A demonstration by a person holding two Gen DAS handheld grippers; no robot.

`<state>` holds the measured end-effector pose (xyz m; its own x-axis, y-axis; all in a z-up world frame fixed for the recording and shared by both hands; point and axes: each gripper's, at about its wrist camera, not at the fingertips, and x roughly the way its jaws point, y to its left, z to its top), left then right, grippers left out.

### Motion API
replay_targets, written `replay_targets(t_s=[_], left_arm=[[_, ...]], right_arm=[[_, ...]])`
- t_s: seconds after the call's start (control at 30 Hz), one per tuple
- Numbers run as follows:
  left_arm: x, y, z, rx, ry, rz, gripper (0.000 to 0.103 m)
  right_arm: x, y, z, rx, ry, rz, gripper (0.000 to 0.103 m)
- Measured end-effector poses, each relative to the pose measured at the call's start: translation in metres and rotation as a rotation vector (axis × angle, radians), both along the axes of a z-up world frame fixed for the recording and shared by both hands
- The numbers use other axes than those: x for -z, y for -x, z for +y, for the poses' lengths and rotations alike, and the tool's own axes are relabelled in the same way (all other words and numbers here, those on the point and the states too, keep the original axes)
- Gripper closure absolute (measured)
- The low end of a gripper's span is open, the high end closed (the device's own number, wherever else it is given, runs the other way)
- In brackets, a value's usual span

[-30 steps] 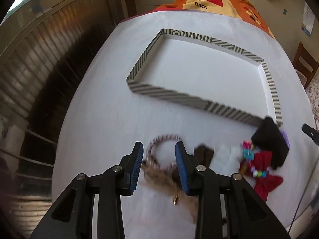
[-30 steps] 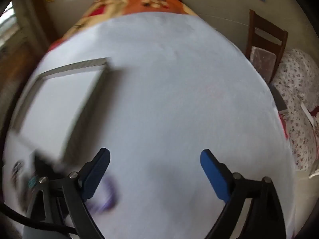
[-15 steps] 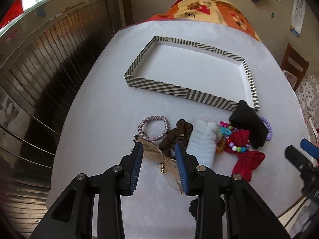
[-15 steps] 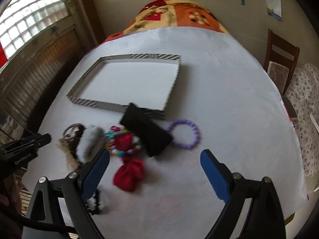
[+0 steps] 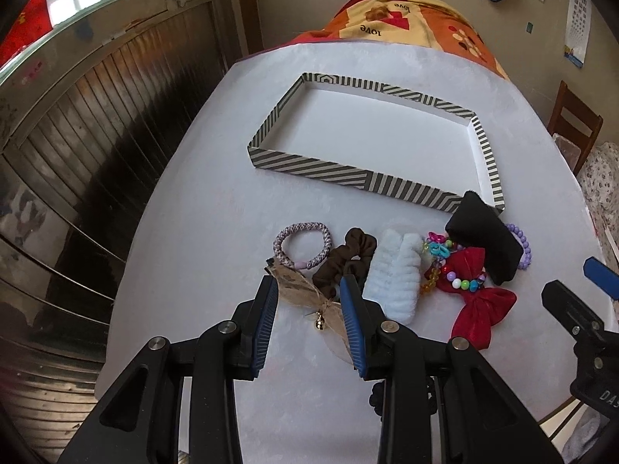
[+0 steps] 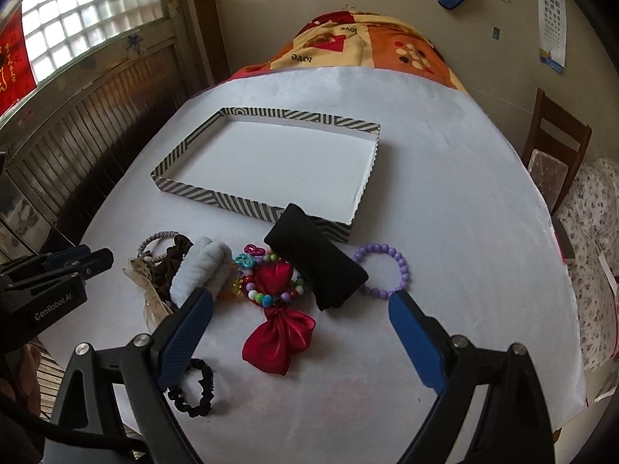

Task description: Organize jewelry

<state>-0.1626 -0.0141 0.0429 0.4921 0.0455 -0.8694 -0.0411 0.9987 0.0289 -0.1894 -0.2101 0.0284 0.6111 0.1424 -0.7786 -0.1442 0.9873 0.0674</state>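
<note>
A shallow striped tray [image 5: 309,166] [image 6: 232,201] lies on the white table. In front of it sit a pink braided hair tie [image 5: 302,245], a brown scrunchie [image 5: 348,259], a white fluffy band [image 5: 398,270], a red bow [image 6: 278,332] ringed by a coloured bead bracelet [image 6: 271,297], a black fabric piece [image 6: 317,266] and a purple bead bracelet [image 6: 402,266]. A black scrunchie [image 6: 193,390] lies nearer. My left gripper [image 5: 309,290] hangs open above a tan gauze bow with a bell [image 5: 298,284]. My right gripper [image 6: 300,301] stands wide open over the red bow, holding nothing.
An orange patterned blanket [image 6: 348,46] covers the table's far end. A wooden chair [image 6: 557,154] and flowered bedding [image 6: 592,239] stand to the right, a wood-panelled wall [image 5: 96,135] to the left. The table's near edge is close below both grippers.
Both grippers drew back and up from the table. The right one swung from the bare table beside the tray to above the pile. Jaw openings look unchanged.
</note>
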Motion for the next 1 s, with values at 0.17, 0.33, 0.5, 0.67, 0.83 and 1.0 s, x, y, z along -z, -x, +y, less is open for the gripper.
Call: replay_targets(t_s=[0.17,0.33,0.5,0.67,0.83,1.0], left_arm=[[0.002,0.0,-0.002,0.003,0.006,0.006,0.079],[0.002,0.001,-0.007,0.006,0.011,0.009,0.079],[0.002,0.0,-0.011,0.013,0.015,0.014,0.08],[0.001,-0.001,-0.013,0.016,0.019,0.016,0.079],[0.001,-0.002,-0.013,0.019,0.027,0.015,0.08],[0.002,-0.002,-0.014,0.024,0.026,0.019,0.079]], right_arm=[[-0.003,0.0,0.001,-0.007,0.016,-0.008,0.008],[-0.004,0.001,-0.002,-0.008,0.011,-0.006,0.008],[-0.003,0.001,-0.003,-0.006,0.019,-0.001,0.008],[-0.005,0.002,-0.006,0.0,0.015,0.001,0.008],[-0.006,0.001,-0.01,0.009,0.013,0.002,0.008],[-0.005,0.001,-0.012,0.01,0.005,0.005,0.008]])
